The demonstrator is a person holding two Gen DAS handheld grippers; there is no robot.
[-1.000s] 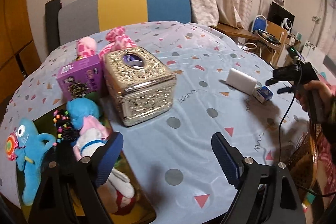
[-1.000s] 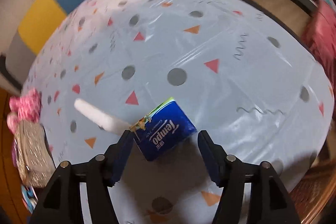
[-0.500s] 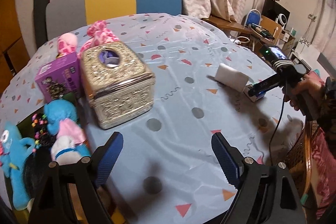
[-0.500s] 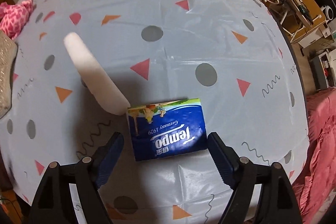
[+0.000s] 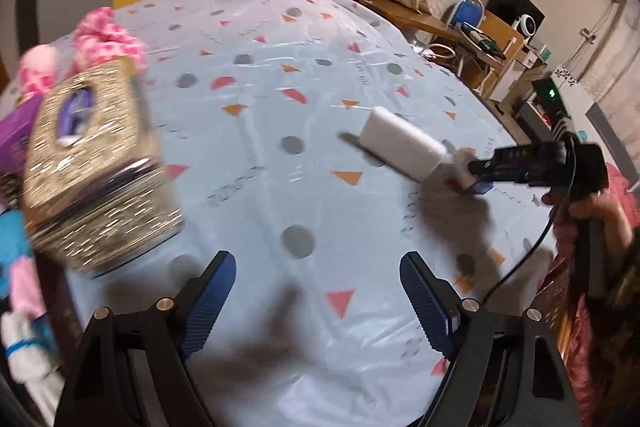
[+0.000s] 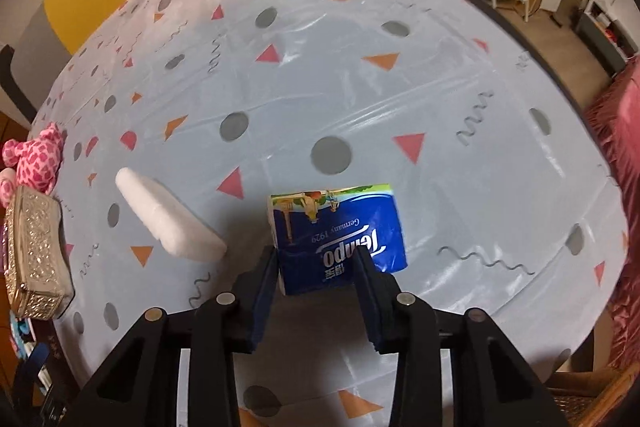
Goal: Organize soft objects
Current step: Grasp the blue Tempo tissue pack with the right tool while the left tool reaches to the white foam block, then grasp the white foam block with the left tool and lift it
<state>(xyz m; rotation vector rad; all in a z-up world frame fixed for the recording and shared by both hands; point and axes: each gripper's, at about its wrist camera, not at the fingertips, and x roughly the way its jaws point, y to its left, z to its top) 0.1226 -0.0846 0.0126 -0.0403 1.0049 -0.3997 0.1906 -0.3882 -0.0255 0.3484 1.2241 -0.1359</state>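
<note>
Two views, left wrist first. Left gripper (image 5: 316, 301) hangs over the bench (image 5: 280, 115), jaws spread wide, nothing between them. Gold tissue box (image 5: 94, 171) sits at left with pink plush (image 5: 108, 37) behind it and more toys at the left edge, blurred. White sponge block (image 5: 402, 149) lies far right; just past it the right gripper (image 5: 474, 169) is low at the tissue pack (image 5: 478, 185).

Right wrist view: right gripper (image 6: 316, 269) has its jaws pinching the near end of the blue tissue pack (image 6: 338, 233), pads touching both sides. Pack looks to rest on the bench (image 6: 360, 99), just right of the white sponge block (image 6: 170, 219). Gold tissue box (image 6: 36, 253) and pink plush (image 6: 34, 161) far left.

Step, my read: grasp just made on the pack. Next: lift clear without nudging the sponge, carry left toward the toys. Soft pack, grip is only on one end, so it may sag or twist.
</note>
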